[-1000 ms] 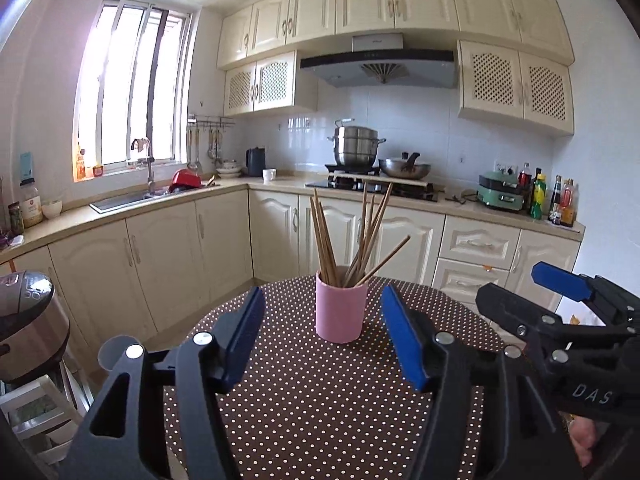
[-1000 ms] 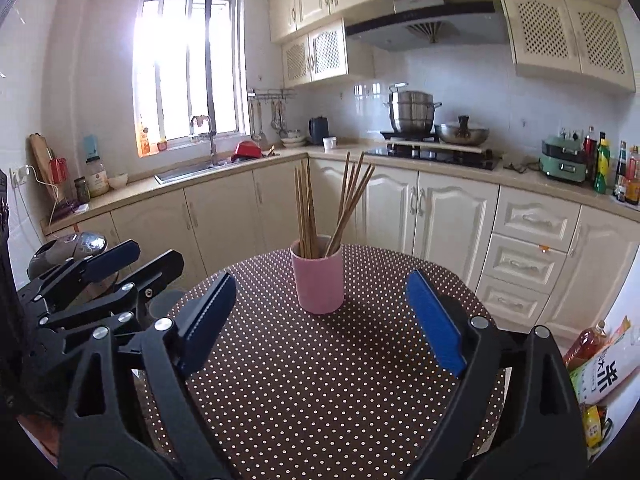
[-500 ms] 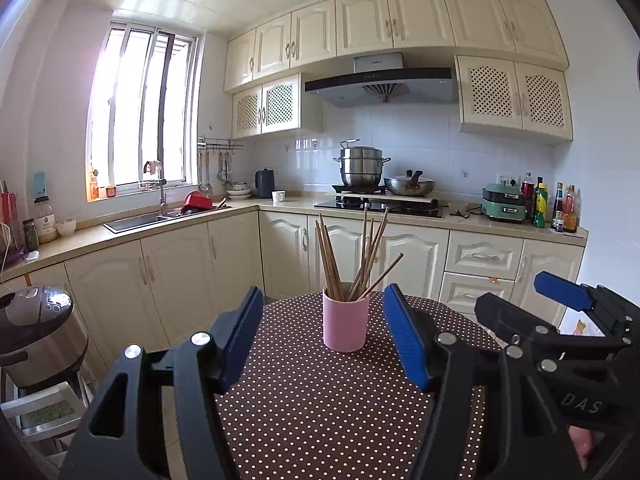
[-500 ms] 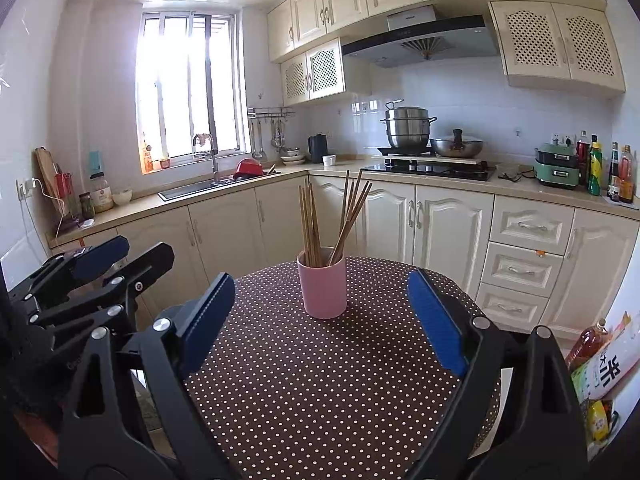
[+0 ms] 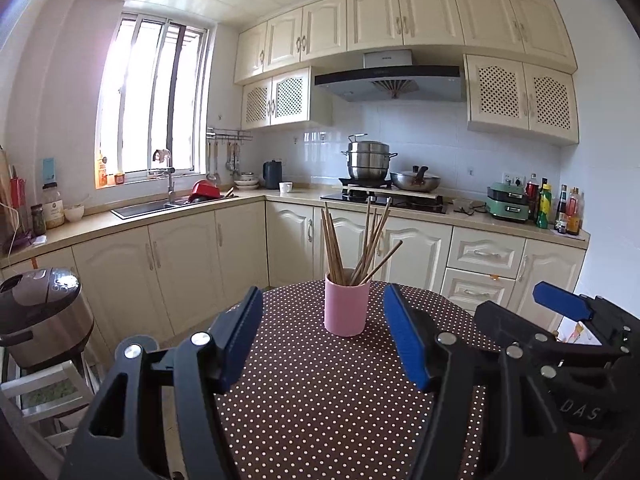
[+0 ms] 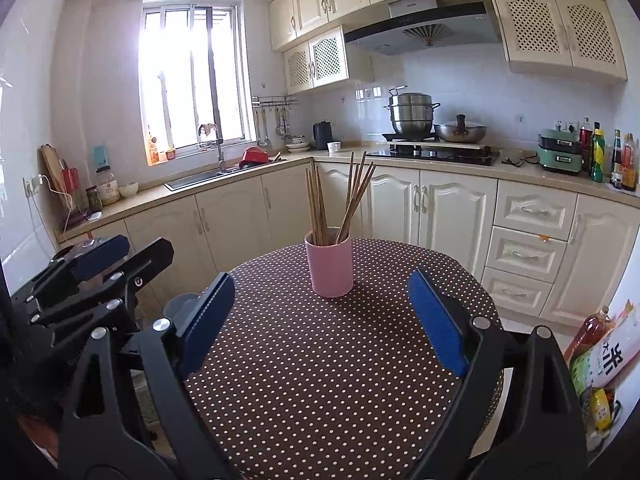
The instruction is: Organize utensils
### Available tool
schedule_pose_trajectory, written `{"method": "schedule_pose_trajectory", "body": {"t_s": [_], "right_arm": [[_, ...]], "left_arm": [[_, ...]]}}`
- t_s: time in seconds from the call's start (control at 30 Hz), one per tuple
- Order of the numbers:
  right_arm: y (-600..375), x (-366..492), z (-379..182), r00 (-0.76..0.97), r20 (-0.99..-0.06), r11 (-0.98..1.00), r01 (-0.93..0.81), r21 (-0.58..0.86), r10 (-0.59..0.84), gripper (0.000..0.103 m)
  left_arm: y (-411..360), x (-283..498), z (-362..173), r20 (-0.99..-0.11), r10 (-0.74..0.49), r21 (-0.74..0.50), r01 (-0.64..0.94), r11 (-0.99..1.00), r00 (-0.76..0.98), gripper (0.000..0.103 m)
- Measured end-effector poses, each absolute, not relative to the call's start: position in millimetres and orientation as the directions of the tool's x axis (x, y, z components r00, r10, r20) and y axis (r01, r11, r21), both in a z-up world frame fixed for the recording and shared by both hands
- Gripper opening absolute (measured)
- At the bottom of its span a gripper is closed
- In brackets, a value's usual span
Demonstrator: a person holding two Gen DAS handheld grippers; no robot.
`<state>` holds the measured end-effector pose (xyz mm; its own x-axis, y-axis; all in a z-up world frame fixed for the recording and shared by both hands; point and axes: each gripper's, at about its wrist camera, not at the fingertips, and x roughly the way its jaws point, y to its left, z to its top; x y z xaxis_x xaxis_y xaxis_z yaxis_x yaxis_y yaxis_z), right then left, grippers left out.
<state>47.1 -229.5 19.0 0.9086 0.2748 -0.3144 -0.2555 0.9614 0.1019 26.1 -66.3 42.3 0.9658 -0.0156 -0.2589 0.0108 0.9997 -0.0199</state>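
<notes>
Holding both grippers over the near side of the table [image 5: 328,400], you have each one aimed at the cup [image 5: 346,305]. Your left gripper [image 5: 322,344] has its blue pads apart with nothing between them; in its own view the cup shows in the gap, but farther off on the cloth and touching neither pad. Your right gripper [image 6: 322,326] stands wider still, pads well apart and empty, with the cup again ahead of the gap and clear of both fingers.

That pink cup stands upright near the far edge of the brown dotted table, alone on the cloth. It holds the chopsticks [image 5: 352,240], which stick up out of it in two loose bunches, one leaning left, the other fanning right, with one stick tilted lower than the rest.

From the left view your right gripper shows at the right edge, beside the left one and about level with it. From the right view the left gripper sits at the left edge.

Behind the table run the cabinets [image 5: 224,248], with the stove [image 5: 384,198] and a pot [image 5: 368,160] on it.
</notes>
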Motion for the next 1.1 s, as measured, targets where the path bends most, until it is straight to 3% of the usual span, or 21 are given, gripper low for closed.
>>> {"method": "schedule_pose_trajectory", "body": {"t_s": [1.1], "right_arm": [[-235.8, -30.4, -13.9, 0.927, -0.277, 0.966, -0.225, 0.126, 0.252, 0.087]], "left_arm": [[-72.0, -45.5, 9.3, -0.223, 0.013, 0.004, -0.012, 1.000, 0.975, 0.062]]}}
